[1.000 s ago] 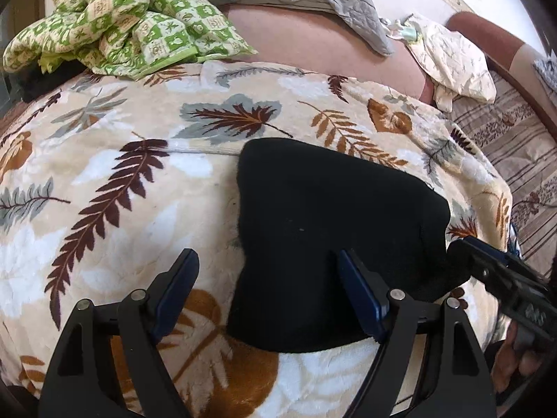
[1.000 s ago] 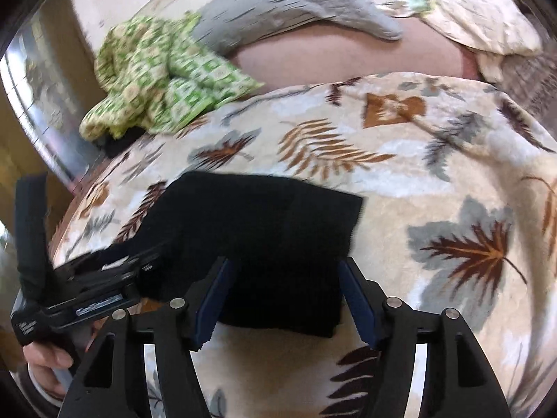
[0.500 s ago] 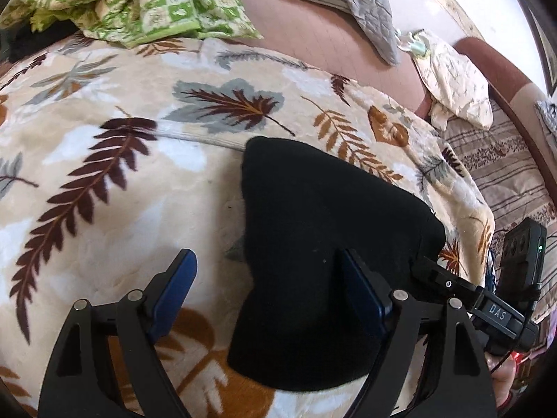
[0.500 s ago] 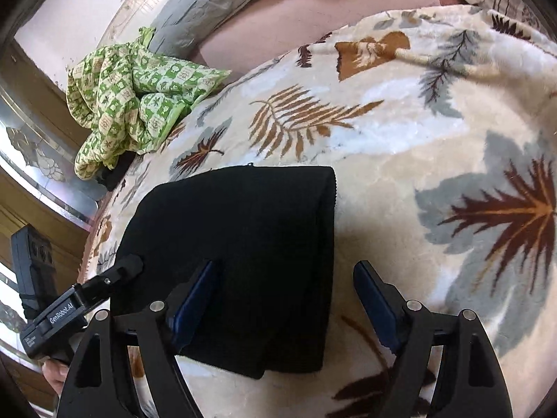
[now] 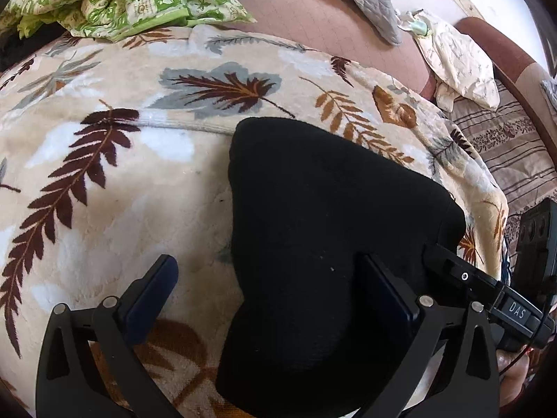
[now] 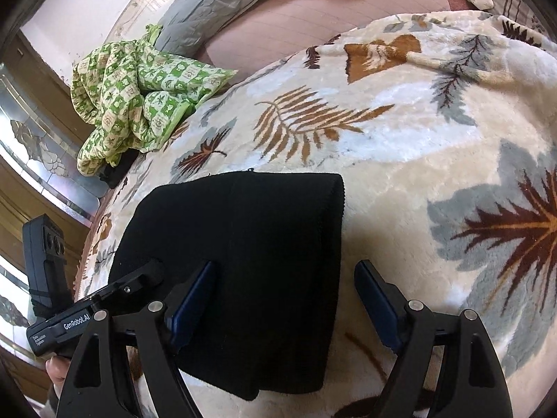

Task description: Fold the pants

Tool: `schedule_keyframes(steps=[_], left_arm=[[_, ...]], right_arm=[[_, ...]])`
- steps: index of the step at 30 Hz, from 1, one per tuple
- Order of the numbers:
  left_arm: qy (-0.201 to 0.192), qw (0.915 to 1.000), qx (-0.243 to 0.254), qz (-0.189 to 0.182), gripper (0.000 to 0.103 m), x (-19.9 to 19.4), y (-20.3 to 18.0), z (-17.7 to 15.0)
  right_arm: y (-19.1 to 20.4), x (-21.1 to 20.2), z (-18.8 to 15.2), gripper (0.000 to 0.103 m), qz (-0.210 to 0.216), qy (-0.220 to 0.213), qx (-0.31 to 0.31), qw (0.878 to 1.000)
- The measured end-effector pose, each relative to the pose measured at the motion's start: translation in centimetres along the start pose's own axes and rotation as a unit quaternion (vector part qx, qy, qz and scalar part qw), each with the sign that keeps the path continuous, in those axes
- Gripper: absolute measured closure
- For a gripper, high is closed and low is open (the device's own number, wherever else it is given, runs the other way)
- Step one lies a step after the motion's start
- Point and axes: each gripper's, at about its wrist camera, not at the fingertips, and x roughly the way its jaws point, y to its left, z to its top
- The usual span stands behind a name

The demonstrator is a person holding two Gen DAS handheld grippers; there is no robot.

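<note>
Seemingly past the last fold, we held the left hand-held gripper (image 5: 261, 299) and right hand-held gripper (image 6: 285, 299), jaws just widened and pinching nothing, over the folded black pants (image 5: 330, 230) on the leaf-patterned blanket (image 5: 122, 191), ready to withdraw.

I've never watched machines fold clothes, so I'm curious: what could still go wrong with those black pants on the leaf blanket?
1. Both tools, left and right, stand open astride the edges of the folded black pants; pulling away could snag and undo the fold.
2. The plush leaf blanket could get pinched along with the pants.
</note>
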Motion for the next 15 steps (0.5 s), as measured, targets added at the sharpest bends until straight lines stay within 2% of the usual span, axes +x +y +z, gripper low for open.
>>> schedule_keyframes(steps=[10,11,12,13,14,15], left_arm=[[0.025,0.9996,0.011,-0.005,0.001,-0.2,-1.1,-0.3],[0.026,0.9996,0.010,-0.009,0.005,-0.4,-1.3,-0.5],[0.024,0.9995,0.011,-0.016,0.018,-0.6,-1.5,-0.6],[0.021,0.9994,0.014,-0.025,0.032,-0.9,-1.8,-0.7],[0.018,0.9994,0.018,-0.024,0.035,-1.4,-2.2,-0.8],[0.012,0.9995,0.024,-0.017,0.043,-1.8,-2.6,-0.8]], right_arm=[[1.2,0.7,0.1,0.021,-0.001,-0.003,-0.010,1.000],[1.4,0.7,0.1,0.025,-0.007,-0.005,-0.013,1.000],[1.7,0.6,0.1,0.028,-0.011,-0.008,-0.017,1.000],[1.8,0.4,0.2,0.037,-0.012,-0.012,-0.018,1.000],[1.8,0.1,0.3,0.046,-0.014,-0.016,-0.017,1.000],[1.8,-0.2,0.4,0.049,-0.014,-0.020,-0.014,1.000]])
